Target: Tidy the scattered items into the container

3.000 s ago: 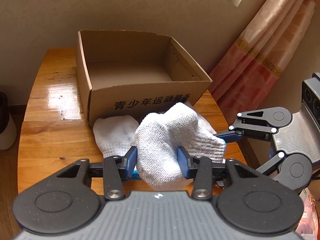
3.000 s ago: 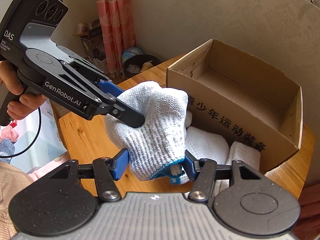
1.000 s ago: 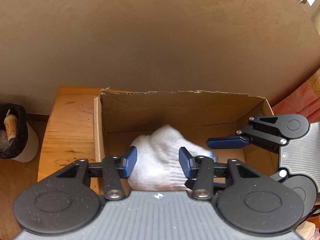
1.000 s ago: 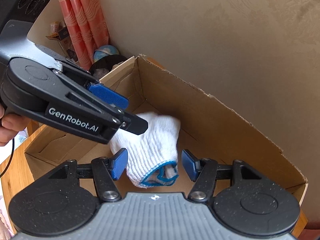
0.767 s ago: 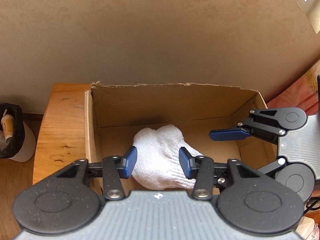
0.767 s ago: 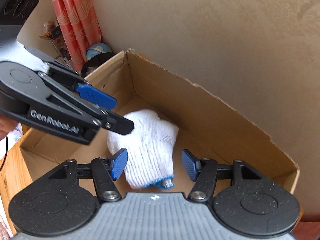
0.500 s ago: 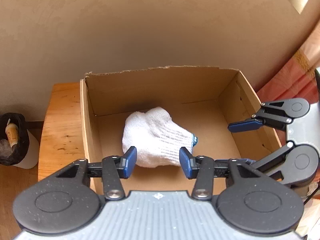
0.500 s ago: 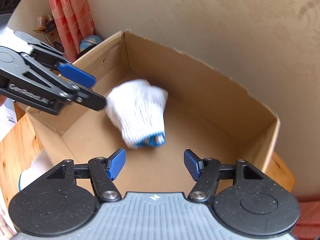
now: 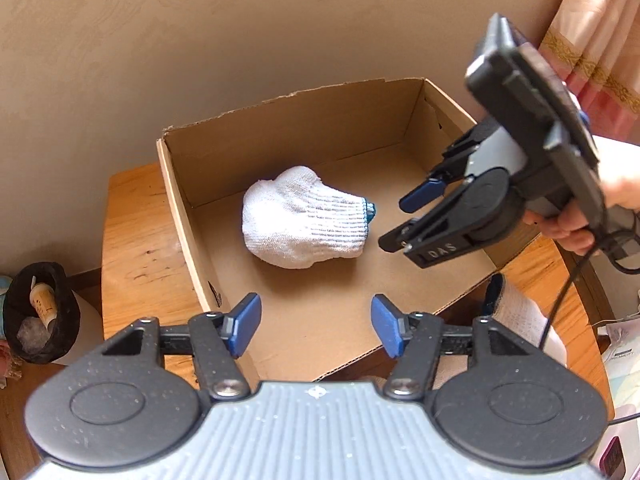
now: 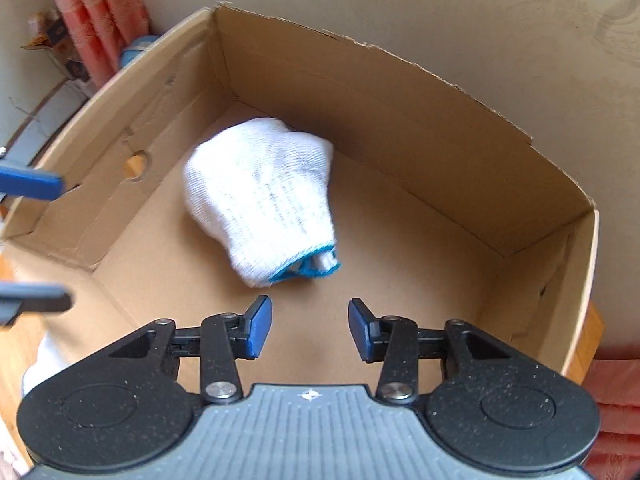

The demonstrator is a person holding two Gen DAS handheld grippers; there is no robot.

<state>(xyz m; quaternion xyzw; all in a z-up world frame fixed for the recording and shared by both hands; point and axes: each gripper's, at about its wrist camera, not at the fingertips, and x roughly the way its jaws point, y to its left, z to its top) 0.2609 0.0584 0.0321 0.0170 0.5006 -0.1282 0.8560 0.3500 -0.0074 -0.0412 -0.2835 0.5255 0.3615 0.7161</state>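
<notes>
A white knit glove bundle with a blue cuff point(image 9: 304, 218) lies on the floor of the open cardboard box point(image 9: 180, 196), and shows in the right wrist view point(image 10: 262, 196) inside the box point(image 10: 576, 264). My left gripper point(image 9: 316, 324) is open and empty above the box's near edge. My right gripper point(image 10: 310, 330) is open and empty above the box floor, and shows in the left wrist view point(image 9: 404, 220) over the box's right side. Another white glove point(image 9: 520, 316) lies on the table outside the box's near right corner.
The box stands on a wooden table point(image 9: 136, 232) against a beige wall. A black-lined bin point(image 9: 40, 312) stands on the floor at the left. Pink curtains point(image 9: 600, 60) hang at the right. A cable point(image 9: 564, 292) trails from the right gripper's handle.
Both grippers have let go of the glove bundle, which now lies in the box. Both have pulled back and up from it, the right one swinging to the box's right side.
</notes>
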